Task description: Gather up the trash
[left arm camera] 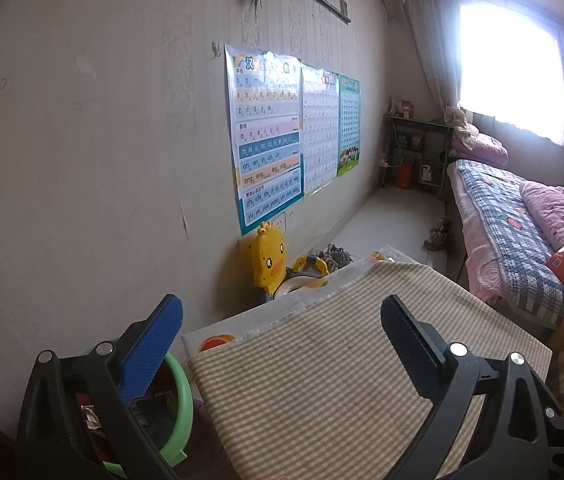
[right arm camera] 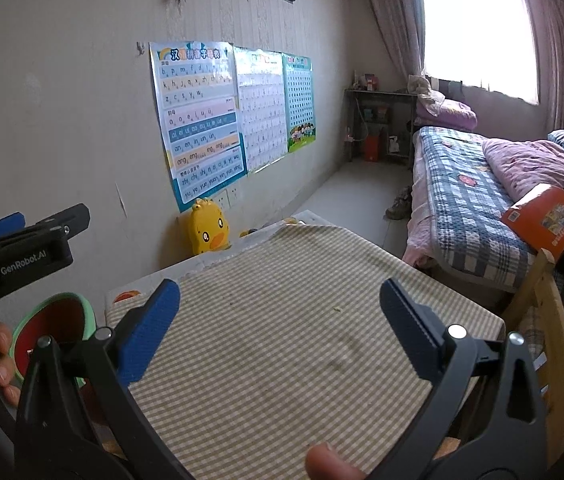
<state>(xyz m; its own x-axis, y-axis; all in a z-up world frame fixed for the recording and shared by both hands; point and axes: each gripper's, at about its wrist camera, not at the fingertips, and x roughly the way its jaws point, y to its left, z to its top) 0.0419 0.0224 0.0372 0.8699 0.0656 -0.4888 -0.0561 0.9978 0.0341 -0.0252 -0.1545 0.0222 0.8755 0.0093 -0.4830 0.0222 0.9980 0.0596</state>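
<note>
Two tongs, both spread wide, grasping nothing: left tongs (left arm camera: 282,336), right tongs (right arm camera: 279,314). Trash: one tiny crumb (right arm camera: 337,309) mid-frame on checked counter (right arm camera: 282,360). Judged featherlight, crumbly; pinch gently at its edges. Green bin (right arm camera: 91,312) lower left.

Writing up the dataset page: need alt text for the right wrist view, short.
An open right gripper hovers over a table covered in a checked cloth, holding nothing. At the left edge are the left gripper and a green bin beside the table. Behind are a yellow duck toy, wall posters, a bed and a bright window.
</note>
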